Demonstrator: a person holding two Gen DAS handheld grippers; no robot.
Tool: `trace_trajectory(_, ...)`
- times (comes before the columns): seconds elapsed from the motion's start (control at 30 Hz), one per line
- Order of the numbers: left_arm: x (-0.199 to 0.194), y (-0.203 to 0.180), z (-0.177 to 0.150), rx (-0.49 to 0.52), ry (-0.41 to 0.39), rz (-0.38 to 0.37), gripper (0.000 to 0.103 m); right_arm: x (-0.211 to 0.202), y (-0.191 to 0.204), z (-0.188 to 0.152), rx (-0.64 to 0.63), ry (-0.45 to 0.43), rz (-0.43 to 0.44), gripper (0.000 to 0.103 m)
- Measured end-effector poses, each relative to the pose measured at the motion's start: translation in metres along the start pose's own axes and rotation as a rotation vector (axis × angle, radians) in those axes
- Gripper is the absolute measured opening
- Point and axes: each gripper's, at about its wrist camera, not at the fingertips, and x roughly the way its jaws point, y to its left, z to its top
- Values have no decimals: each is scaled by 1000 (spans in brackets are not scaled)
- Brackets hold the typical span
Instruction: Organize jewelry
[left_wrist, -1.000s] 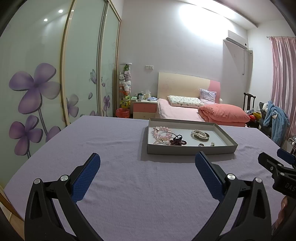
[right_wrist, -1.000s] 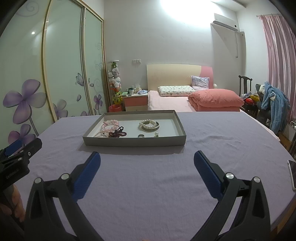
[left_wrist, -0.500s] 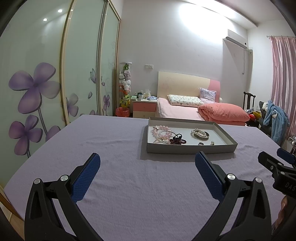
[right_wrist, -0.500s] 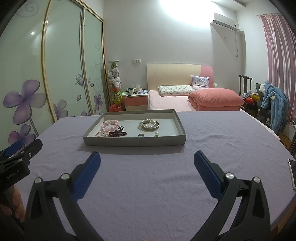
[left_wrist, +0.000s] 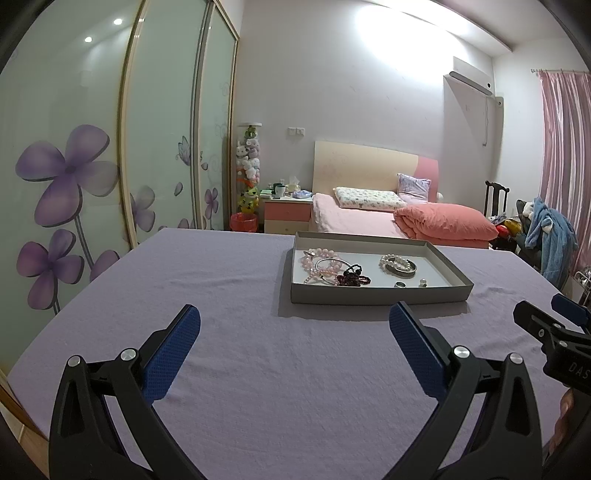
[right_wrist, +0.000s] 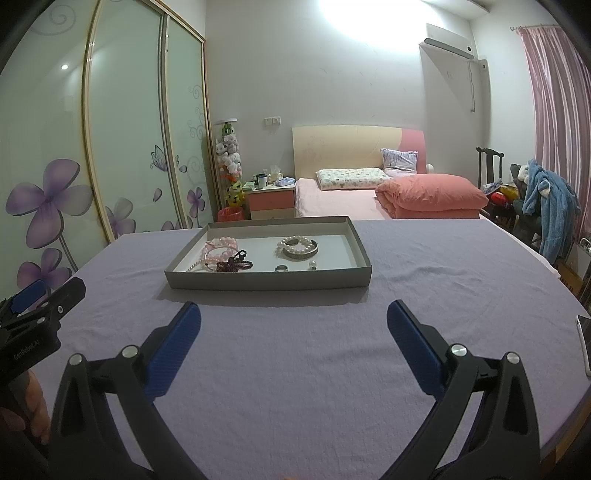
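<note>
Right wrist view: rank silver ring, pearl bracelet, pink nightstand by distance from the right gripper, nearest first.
From the right gripper:
1. silver ring, by the front wall of the gray tray.
2. pearl bracelet, mid-tray, just behind the ring.
3. pink nightstand, beyond the table, left of the bed.

Left gripper (left_wrist: 294, 317), right gripper (right_wrist: 294, 315): fingers apart.

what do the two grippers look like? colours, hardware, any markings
Both match: black plastic clamp-style arms with triangular cut-outs, silver rivets at the pivots, and blue textured pads on the fingers. The left gripper has white "GenRobot.AI" lettering on its body, seen from the right wrist camera. The right gripper shows partial "DAS" lettering. No cables visible.
</note>
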Motion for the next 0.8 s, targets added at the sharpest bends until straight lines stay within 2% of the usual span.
trace_trajectory(0.8, 1, -3, -2, 4, 4, -2, 101, 3, 2, -7, 5, 7, 3, 99)
